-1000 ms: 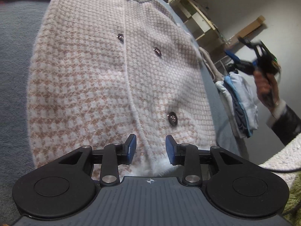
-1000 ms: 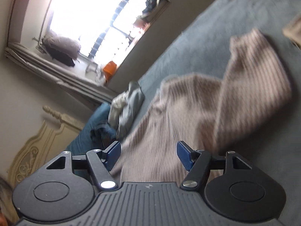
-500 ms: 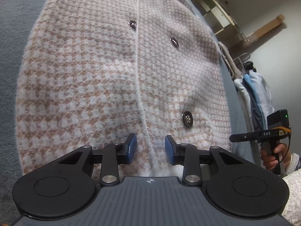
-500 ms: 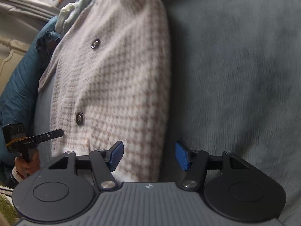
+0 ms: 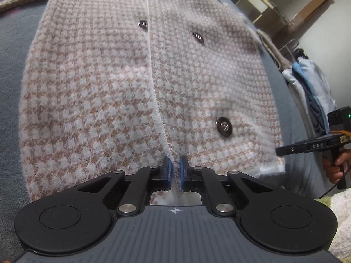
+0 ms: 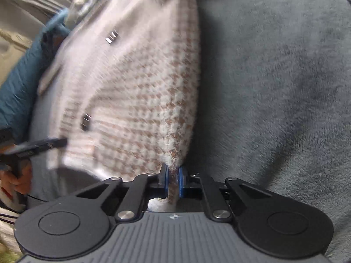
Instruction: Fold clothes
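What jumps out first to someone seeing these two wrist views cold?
The pink-and-white houndstooth cardigan, with dark buttons, fills both views, spread on a grey blanket. The left gripper is pinched shut on its hem at the front opening, and the right gripper is shut on a hem corner at the blanket's edge. A clothes pile sits far right.

Grey blanket (image 6: 274, 87) as ground surface. Teal cloth (image 6: 19, 92) at left edge of right view. Wooden shelf (image 5: 258, 2) and hanging garments (image 5: 311, 92) at right of left view.
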Available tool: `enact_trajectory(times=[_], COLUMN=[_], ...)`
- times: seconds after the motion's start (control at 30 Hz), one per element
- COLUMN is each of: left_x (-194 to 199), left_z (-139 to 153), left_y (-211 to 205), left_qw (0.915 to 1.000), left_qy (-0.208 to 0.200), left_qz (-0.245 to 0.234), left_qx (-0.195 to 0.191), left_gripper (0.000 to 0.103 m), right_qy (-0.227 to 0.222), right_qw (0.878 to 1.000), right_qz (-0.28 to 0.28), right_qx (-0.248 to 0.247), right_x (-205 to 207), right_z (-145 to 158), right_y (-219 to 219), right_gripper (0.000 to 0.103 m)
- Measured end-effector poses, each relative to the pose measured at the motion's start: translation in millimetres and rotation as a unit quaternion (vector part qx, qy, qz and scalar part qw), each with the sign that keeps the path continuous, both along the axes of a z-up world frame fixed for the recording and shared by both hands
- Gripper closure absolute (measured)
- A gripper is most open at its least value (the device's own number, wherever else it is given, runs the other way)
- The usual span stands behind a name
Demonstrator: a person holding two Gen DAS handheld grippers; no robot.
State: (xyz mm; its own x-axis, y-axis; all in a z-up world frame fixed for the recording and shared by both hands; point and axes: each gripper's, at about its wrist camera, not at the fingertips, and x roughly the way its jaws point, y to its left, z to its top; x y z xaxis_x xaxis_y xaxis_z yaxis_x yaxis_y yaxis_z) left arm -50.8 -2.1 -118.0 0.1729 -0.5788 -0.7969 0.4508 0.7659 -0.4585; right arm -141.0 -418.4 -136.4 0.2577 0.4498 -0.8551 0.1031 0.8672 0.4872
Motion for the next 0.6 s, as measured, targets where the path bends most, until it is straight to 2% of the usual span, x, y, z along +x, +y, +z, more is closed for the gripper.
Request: enact_trajectory(times=[0.07,0.2,0.23,0.3,0.37,0.4,0.53,0.6], left_x=[1.8,3.1,2.7,1.7,2.4,3.4,9.8,7.4], left_z=[-0.8,5.3,8.6,18.6,30.1,35.3,49.2,48.8], left_y=[1.7,11.1,13.9,19.4,24.3,25.6,17.5,1.9], left_qw=[1.0000,0.9999,0.9999,0.9999,0.9994,0.9990,0.9973,0.9955], left_qy=[0.002,0.009,0.007,-0.010,-0.033,-0.044,-0.074,-0.092], left_qz=[-0.002,-0.003,-0.004,-0.008,-0.007,-0.006,0.001,-0.017], left_qx=[-0.002,-0.008,-0.006,0.001,0.006,0.006,-0.002,-0.010], left_gripper=[0.097,0.094,0.092,0.091,0.091,0.091,0.091,0.091], right_qy=[0.005,-0.028,-0.046,-0.083,-0.109,-0.113,-0.119,-0.106], right_qw=[1.000,0.999,0.998,0.991,0.978,0.970,0.927,0.908], right_qz=[-0.003,-0.017,-0.037,-0.095,-0.164,-0.195,-0.313,-0.353], right_qx=[0.006,0.022,0.029,0.045,0.069,0.089,0.168,0.201], right_x=[4.2,14.6,19.8,34.8,57.3,70.9,125.7,152.1], right_z=[2.5,32.4,42.7,59.9,65.6,58.7,27.9,2.2], right_y=[-2.5,-28.5,-41.0,-68.7,-95.8,-106.4,-146.7,-153.1], right_gripper=[0.093,0.075,0.064,0.056,0.047,0.038,0.037,0.037])
